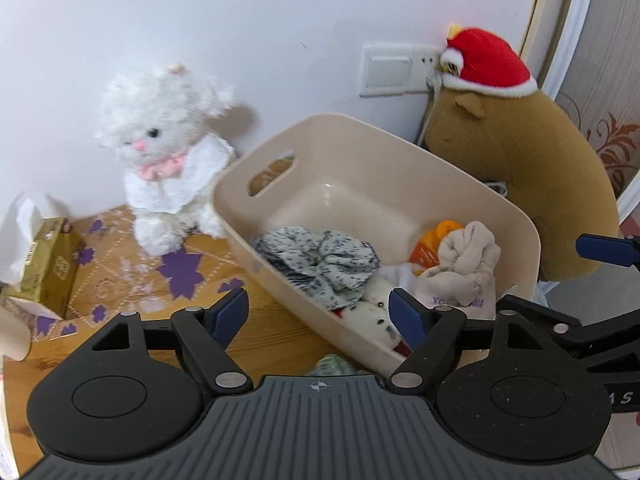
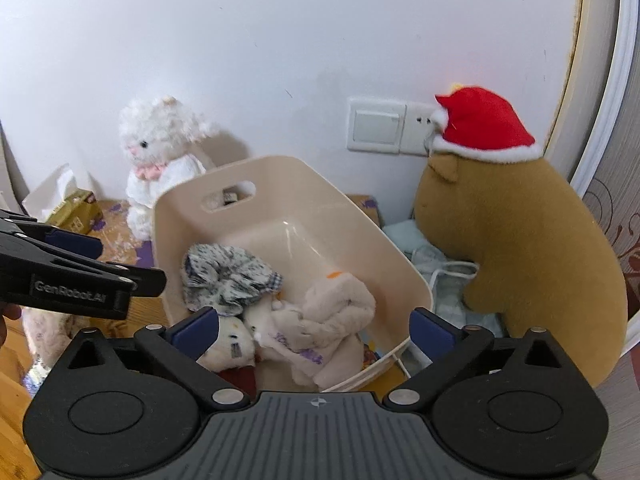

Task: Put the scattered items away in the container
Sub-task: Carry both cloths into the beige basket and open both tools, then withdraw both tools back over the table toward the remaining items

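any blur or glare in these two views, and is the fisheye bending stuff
Left wrist view: the white plush cat is smeared by motion blur, while the beige bin stays sharper. Right wrist view: crisper overall, with a small glare spot on the bin's inner wall. Both views: the door frame bows in a curve and the corners go dark.

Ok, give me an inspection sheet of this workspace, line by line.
Surface: wooden table with a purple-flowered mat.
Job's things: beige bin holds a patterned cloth, a cream cloth and a small plush.
Clutter: tissue box, white plush cat, brown plush in red hat.
Grippers: left claw open, empty; right claw open, empty.
Cables: white cord beside bin.
Surroundings: white wall, wall switch.
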`<control>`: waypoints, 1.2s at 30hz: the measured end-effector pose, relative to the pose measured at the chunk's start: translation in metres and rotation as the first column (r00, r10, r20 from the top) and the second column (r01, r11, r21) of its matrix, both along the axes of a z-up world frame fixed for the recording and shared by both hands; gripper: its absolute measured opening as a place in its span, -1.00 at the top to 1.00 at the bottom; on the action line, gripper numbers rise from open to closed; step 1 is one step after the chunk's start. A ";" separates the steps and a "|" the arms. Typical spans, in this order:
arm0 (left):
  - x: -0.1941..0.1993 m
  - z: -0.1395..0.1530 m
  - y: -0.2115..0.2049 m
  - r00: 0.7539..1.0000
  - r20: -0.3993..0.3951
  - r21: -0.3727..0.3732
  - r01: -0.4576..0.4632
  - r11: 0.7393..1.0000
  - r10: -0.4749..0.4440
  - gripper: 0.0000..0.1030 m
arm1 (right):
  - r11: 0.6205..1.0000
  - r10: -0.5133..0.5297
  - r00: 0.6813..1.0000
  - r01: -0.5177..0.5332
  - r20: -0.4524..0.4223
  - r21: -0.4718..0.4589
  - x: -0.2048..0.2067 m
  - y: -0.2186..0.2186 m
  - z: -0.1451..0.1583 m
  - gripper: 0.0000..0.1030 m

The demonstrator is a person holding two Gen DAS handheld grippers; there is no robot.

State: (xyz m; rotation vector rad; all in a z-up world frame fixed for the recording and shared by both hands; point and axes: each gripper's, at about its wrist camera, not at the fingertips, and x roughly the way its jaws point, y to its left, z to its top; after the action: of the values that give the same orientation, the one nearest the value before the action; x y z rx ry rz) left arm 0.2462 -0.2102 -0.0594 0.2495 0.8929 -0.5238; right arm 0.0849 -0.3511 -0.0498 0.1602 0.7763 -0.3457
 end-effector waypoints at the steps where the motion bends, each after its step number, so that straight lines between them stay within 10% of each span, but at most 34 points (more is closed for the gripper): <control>1: -0.002 0.003 0.007 1.000 0.004 -0.003 -0.007 1.000 0.007 -0.59 | 1.000 0.002 1.000 -0.002 0.008 0.004 -0.001 0.004 0.002 -1.00; 15: -0.018 0.025 0.142 0.990 0.039 0.012 -0.136 0.991 0.135 -0.63 | 0.997 0.056 0.997 -0.058 0.047 0.053 -0.017 0.068 0.001 -1.00; 36: -0.060 -0.064 0.265 0.968 -0.147 0.149 -0.180 0.972 0.202 -0.64 | 0.964 0.185 0.977 -0.160 -0.104 0.212 -0.056 0.176 -0.091 -1.00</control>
State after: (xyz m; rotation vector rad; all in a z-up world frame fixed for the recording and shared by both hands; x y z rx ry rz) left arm 0.1861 0.0548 -0.1234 0.2424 1.1002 -0.3068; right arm 0.0292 -0.1748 -0.1404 0.2618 0.9412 -0.1103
